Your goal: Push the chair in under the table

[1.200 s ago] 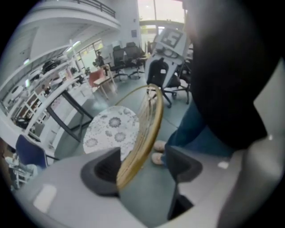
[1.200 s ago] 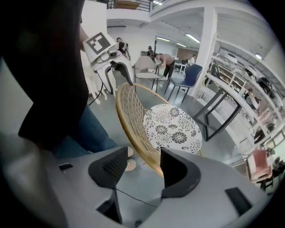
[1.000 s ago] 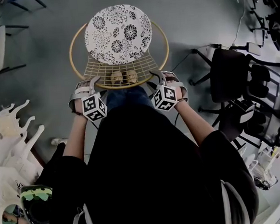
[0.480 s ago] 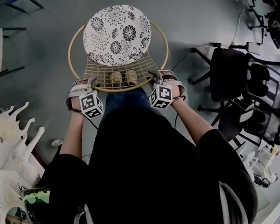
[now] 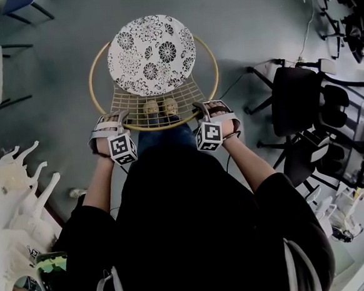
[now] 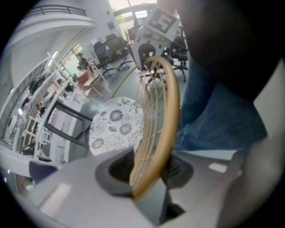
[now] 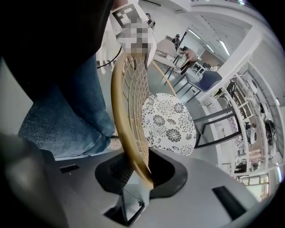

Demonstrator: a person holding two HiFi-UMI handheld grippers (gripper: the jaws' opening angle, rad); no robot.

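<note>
The chair (image 5: 153,68) stands on the open floor directly in front of the person, its round patterned seat (image 7: 167,122) pointing away and its gold wire back nearest the body. No table can be identified in the head view. A dark frame (image 7: 213,127) shows beyond the seat in the gripper views, but whether it belongs to the table cannot be told. The left gripper (image 5: 118,116) and right gripper (image 5: 204,107) sit on the top rim (image 6: 167,116) of the back, one on each side of centre and both pointing steeply down. The jaws of each gripper are closing on the rim, and the gold tube lies between the pads and looks pinched there. The step in hand is to secure this two-point hold before pushing. Let both grips seat fully on the tube, not on the thin wire mesh below it, which would likely flex. Keep the two holds level and evenly spaced so that the push does not swing the chair to one side. Push low and forward so that the legs slide and the chair does not tip. Keep the shoes (image 5: 160,106), visible through the mesh, clear of the rear legs, and steer away from the office chairs (image 5: 297,98) on the right.
</note>
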